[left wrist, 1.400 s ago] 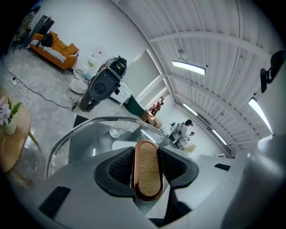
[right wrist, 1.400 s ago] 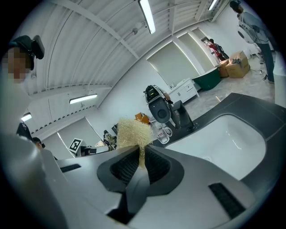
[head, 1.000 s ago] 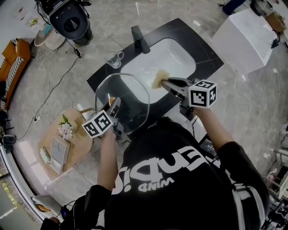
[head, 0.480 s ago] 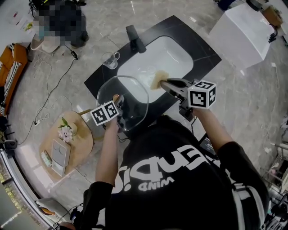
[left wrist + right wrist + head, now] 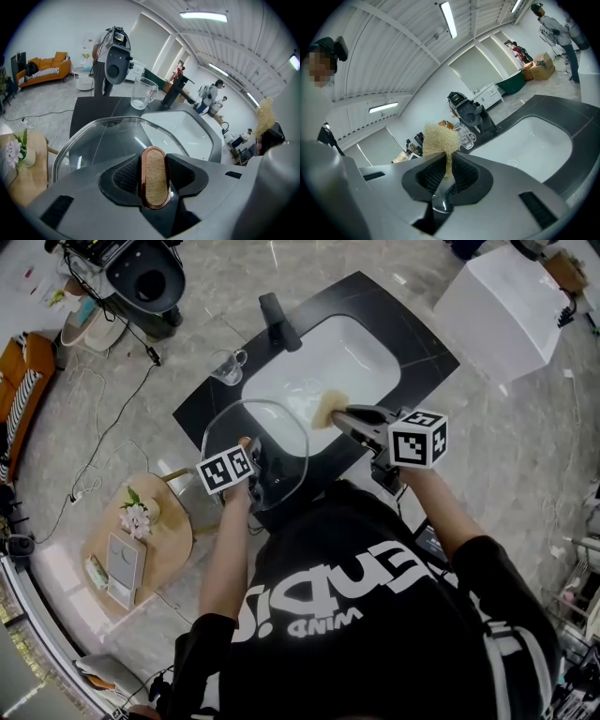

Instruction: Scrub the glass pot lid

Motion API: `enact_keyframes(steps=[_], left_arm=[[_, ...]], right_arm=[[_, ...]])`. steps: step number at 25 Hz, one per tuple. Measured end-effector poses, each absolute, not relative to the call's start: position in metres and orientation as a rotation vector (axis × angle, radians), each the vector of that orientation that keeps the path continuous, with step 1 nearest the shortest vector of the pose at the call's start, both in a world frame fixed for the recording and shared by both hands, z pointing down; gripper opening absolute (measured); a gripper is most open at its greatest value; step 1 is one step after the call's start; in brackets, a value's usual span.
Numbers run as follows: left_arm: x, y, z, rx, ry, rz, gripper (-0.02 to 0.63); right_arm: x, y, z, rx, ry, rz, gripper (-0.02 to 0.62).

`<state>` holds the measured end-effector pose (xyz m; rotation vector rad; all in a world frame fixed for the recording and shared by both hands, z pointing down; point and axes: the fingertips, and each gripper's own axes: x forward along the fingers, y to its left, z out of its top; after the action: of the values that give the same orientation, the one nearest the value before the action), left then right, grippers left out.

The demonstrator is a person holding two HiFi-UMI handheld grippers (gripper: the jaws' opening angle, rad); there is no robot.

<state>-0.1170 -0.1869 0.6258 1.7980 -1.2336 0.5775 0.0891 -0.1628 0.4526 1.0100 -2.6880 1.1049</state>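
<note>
Glass pot lid (image 5: 272,439) is held tilted over the surface's (image 5: 202,401) front edge, its wooden handle (image 5: 153,176) pinched by the left claw (image 5: 253,457). The fibre scrubber (image 5: 325,409), clamped in the right claw (image 5: 342,415) just beside the rim, should be pressed flat and circled over the basin (image 5: 361,357). Since a second ago the left claw has been swung inward; the scrubber has hardly been moved.

There was one glass pot lid (image 5: 278,427), one fibre scrubber (image 5: 326,409), one glass mug (image 5: 228,367), one faucet (image 5: 278,322) and one sink (image 5: 352,352).
</note>
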Motion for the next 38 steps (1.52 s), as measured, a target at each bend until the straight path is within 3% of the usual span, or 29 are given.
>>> enact_keyframes(steps=[15, 18, 21, 38], left_arm=[[-0.116, -0.192, 0.574, 1.91, -1.244, 0.488, 0.215], [-0.119, -0.19, 0.544, 1.973, -1.275, 0.436, 0.17], [-0.12, -0.186, 0.51, 2.04, -1.308, 0.363, 0.02], [-0.124, -0.144, 0.439, 2.389, -1.525, 0.095, 0.012]], right_arm=[[0.076, -0.161, 0.456, 0.963, -2.676, 1.056, 0.037], [0.068, -0.159, 0.453, 0.951, -2.677, 1.022, 0.037], [0.062, -0.158, 0.449, 0.957, -2.68, 0.967, 0.037], [0.031, -0.146, 0.457, 1.133, -2.67, 0.52, 0.037]])
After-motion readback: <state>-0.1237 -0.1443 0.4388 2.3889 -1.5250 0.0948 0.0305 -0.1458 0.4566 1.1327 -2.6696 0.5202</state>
